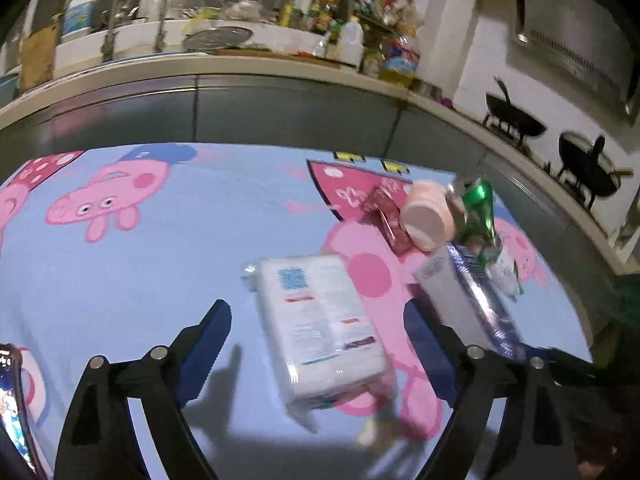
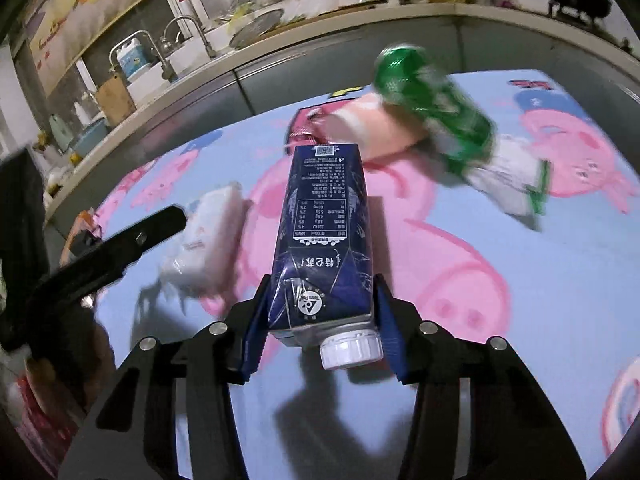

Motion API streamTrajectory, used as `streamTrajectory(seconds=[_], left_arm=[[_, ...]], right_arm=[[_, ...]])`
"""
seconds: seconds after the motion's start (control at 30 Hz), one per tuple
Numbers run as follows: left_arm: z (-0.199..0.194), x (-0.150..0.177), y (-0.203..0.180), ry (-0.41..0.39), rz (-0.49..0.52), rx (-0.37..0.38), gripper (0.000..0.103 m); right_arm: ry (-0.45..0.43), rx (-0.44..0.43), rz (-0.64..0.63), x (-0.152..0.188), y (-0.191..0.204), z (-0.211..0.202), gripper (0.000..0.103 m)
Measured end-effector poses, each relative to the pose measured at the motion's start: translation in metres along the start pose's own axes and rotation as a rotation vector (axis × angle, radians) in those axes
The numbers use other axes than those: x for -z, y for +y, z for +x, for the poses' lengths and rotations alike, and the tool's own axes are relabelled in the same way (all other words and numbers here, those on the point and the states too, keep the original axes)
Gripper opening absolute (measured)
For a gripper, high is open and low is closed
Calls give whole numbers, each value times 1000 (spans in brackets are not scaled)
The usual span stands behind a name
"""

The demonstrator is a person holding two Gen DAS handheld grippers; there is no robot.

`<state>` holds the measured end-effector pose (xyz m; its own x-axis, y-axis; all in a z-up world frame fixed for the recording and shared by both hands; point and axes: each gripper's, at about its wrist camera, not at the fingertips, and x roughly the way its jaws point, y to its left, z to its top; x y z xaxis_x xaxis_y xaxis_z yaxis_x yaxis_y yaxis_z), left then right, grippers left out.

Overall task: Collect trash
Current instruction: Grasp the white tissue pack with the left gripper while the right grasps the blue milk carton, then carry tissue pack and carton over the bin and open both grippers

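Note:
My right gripper (image 2: 320, 296) is shut on a dark blue milk carton (image 2: 324, 220) with a white cap, held above the cartoon-print table. The carton also shows in the left wrist view (image 1: 468, 296). My left gripper (image 1: 316, 320) is open, its jaws on either side of a white tissue pack (image 1: 320, 320) lying on the table; it shows in the right wrist view (image 2: 212, 232) too. Behind lie a crushed green can (image 2: 432, 108), a pink cup (image 2: 384, 132) on its side and a red wrapper (image 1: 384, 216).
The blue cloth with pink pigs (image 1: 140, 260) covers the table. A grey kitchen counter (image 1: 240, 68) with sink, bottles and woks runs behind it. The left gripper's finger (image 2: 132, 236) reaches in from the left in the right wrist view.

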<state>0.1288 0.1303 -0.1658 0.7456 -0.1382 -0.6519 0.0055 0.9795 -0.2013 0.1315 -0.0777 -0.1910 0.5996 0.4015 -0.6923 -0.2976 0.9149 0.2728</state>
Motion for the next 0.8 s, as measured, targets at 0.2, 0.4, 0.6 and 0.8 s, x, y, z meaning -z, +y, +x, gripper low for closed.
streamTrajectory(seconds=[0.2,0.4,0.6,0.8], left_arm=[[27,3,-15,63,30,-91,82],[27,11,-9,68,34,-92,59],[-1,11,-20,34,23,71,59],[-10,15,-58,41,95,182,59]], right_arm=[[-17,85,-35,26,-21,-27,48],[-48,105,-59,28,-24,-33,67],[-16,91,-53,32,-21,-18,68],[-33,58,4,33,-41,-30,48]])
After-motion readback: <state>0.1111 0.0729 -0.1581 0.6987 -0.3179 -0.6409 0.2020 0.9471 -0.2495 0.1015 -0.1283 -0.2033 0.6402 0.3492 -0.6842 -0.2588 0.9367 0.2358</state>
